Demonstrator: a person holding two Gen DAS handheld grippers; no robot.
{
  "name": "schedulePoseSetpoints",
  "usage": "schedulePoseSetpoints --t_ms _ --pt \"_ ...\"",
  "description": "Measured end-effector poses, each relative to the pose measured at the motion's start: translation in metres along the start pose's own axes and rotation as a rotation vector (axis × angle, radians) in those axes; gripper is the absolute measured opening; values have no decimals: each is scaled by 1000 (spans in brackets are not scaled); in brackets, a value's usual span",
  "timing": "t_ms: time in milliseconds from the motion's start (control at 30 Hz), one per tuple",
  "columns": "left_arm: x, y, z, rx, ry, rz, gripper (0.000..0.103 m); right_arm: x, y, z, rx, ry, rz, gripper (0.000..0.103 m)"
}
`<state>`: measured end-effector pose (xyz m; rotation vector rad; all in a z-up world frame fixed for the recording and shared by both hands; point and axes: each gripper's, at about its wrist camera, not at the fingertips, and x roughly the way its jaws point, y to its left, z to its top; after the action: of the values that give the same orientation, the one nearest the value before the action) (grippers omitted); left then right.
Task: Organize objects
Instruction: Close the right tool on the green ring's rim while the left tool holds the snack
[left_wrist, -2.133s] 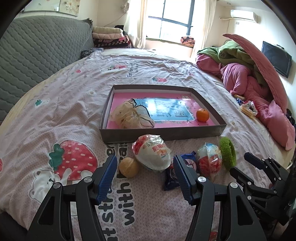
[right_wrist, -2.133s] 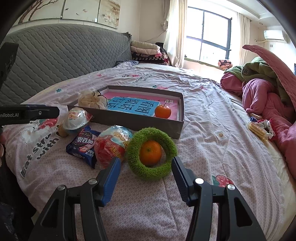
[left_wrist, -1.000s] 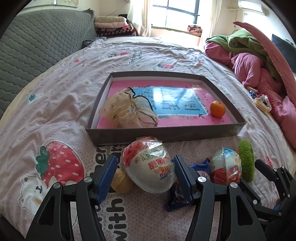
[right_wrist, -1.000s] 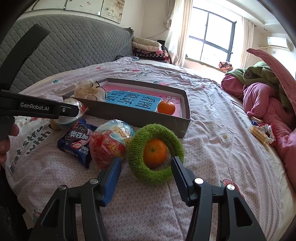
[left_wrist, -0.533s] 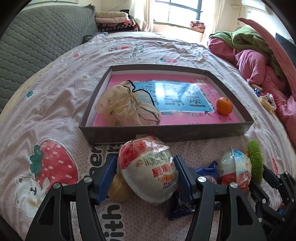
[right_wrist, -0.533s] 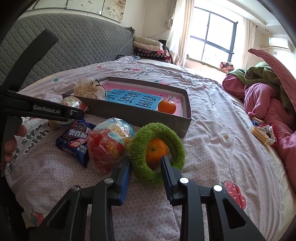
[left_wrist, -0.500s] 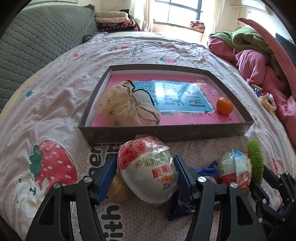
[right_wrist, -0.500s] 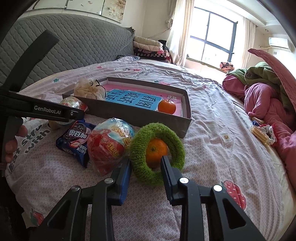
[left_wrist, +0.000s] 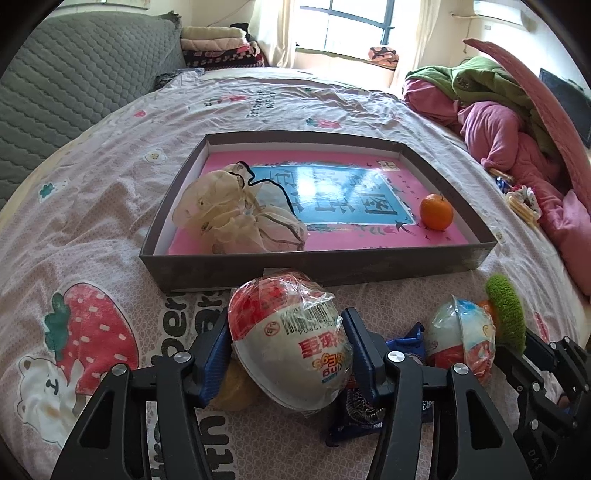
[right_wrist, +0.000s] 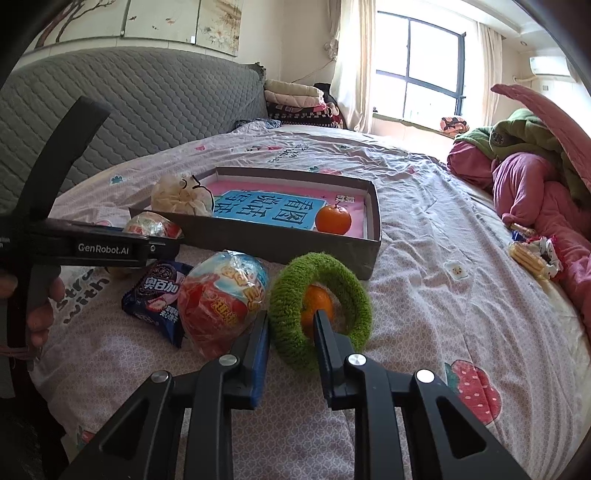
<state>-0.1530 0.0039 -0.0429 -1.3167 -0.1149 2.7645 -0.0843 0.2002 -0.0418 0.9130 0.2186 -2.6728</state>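
Note:
On the bed, a plastic-wrapped red-and-white noodle bowl (left_wrist: 291, 347) sits between the blue pads of my left gripper (left_wrist: 284, 321). The jaws are closing and the pads touch its sides. A fuzzy green ring (right_wrist: 347, 280) stands tilted with an orange (right_wrist: 314, 299) inside it. My right gripper (right_wrist: 291, 317) is closing on the ring's near rim, with one finger inside the hole. Behind them lies a shallow grey box (left_wrist: 332, 266) holding a cream mesh bag (left_wrist: 236, 214) and a second orange (left_wrist: 436, 212). A round red snack pack (right_wrist: 221, 295) and a blue biscuit packet (right_wrist: 155, 295) lie between the grippers.
A small yellowish ball (left_wrist: 236, 387) is half hidden under the bowl. Pink and green bedding (left_wrist: 517, 122) is piled along the right side, with small snack packets (right_wrist: 532, 254) beside it. A grey quilted headboard (left_wrist: 74, 74) runs along the left. A hand (right_wrist: 40, 306) holds the left gripper.
The left gripper moved forward around the noodle bowl and its jaws narrowed onto it. The right jaws went from wide apart to pinching the green ring's near rim.

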Motion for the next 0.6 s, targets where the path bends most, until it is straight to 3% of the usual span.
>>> schedulePoseSetpoints --t_ms 600 --pt "-24 2 1 -7 -75 -67 56 -11 -7 3 28 -56 2 23"
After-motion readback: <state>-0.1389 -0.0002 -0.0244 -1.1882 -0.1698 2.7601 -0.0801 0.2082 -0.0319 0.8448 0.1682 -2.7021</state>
